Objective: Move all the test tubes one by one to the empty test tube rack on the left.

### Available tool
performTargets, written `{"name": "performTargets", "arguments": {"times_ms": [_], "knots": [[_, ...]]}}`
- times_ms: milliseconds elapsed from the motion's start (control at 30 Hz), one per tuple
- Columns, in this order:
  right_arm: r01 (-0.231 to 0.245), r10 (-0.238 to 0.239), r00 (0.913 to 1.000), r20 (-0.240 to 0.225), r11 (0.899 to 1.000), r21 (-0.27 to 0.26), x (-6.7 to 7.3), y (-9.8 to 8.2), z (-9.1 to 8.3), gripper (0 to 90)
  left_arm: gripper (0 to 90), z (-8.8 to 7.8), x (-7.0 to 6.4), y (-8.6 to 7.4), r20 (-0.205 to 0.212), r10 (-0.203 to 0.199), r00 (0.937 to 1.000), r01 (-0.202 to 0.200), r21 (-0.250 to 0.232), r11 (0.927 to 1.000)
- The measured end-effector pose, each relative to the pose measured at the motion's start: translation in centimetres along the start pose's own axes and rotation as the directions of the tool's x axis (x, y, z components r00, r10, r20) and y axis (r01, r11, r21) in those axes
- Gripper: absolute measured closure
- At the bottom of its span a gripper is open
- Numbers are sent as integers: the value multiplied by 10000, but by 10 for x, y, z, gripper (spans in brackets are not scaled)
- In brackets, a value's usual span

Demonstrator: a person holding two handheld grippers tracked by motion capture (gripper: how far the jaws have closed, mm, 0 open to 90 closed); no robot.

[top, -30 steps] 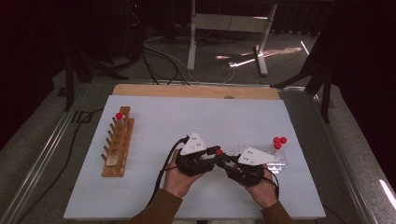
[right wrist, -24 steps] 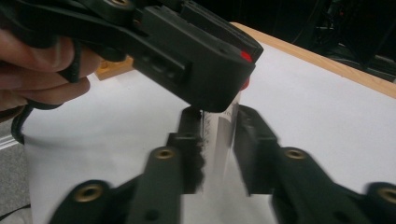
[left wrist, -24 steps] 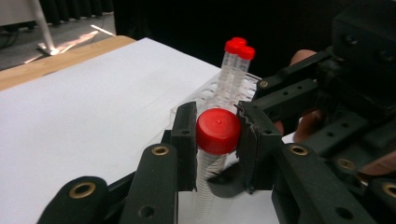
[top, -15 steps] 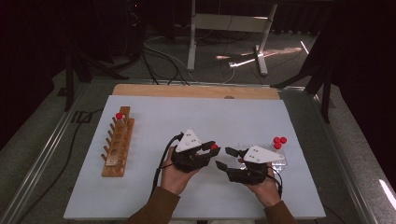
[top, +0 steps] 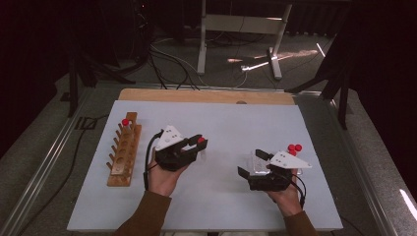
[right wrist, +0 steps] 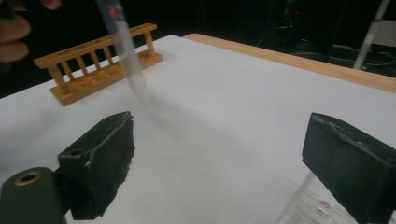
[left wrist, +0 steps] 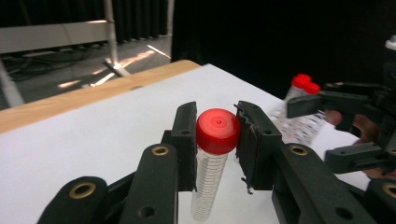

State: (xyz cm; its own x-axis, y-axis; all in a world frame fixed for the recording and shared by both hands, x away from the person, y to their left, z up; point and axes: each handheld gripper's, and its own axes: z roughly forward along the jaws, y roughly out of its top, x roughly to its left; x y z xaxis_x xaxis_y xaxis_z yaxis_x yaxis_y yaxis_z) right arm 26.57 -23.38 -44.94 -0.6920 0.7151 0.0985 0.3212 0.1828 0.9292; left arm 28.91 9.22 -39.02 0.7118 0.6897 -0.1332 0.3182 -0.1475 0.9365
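Observation:
A clear tube with a red cap (left wrist: 217, 130) stands upright between the jaws of my left gripper (left wrist: 217, 140), which is shut on it just under the cap. In the high view that left gripper (top: 199, 145) holds the tube (top: 200, 141) above the table's middle left. My right gripper (top: 251, 162) is to the right, and its jaws have just been opening with nothing between them. Its pads (right wrist: 102, 158) stand wide apart over bare white table. The held tube (right wrist: 126, 46) shows blurred ahead of it.
A wooden tube rack (top: 123, 152) lies at the left with one red-capped tube (top: 125, 122) at its far end. More red-capped tubes (top: 294, 147) lie on a clear sheet by the right gripper. The white table (top: 221, 123) ends in a wooden strip at the back.
The two grippers were together on the tube. The right gripper has opened and let go, and the left gripper has carried the tube away to the left and slightly up.

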Motion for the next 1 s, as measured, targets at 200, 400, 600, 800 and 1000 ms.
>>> {"name": "performTargets", "arguments": {"times_ms": [200,400,600,800,1000], "knots": [[-63,63,9998,162,10000,-12,-6,-2,-3,30,709,-23,24,3,-711,-323,9969,304,-271,9992],[-150,154,9992,380,9998,-95,-8,-2,-6,0,709,-42,47,2,-1487,-495,9876,440,-401,9982],[-130,138,9990,436,9997,-188,-9,-2,-8,0,709,-57,68,2,-2196,-648,9734,560,-460,9974],[-188,198,9990,392,9995,-240,-11,-3,-9,0,708,-70,86,2,-2901,-754,9540,633,-508,9967],[-393,404,9985,362,9987,-314,-13,-4,-10,0,708,-83,103,4,-3600,-948,9281,738,-716,9947]]}}
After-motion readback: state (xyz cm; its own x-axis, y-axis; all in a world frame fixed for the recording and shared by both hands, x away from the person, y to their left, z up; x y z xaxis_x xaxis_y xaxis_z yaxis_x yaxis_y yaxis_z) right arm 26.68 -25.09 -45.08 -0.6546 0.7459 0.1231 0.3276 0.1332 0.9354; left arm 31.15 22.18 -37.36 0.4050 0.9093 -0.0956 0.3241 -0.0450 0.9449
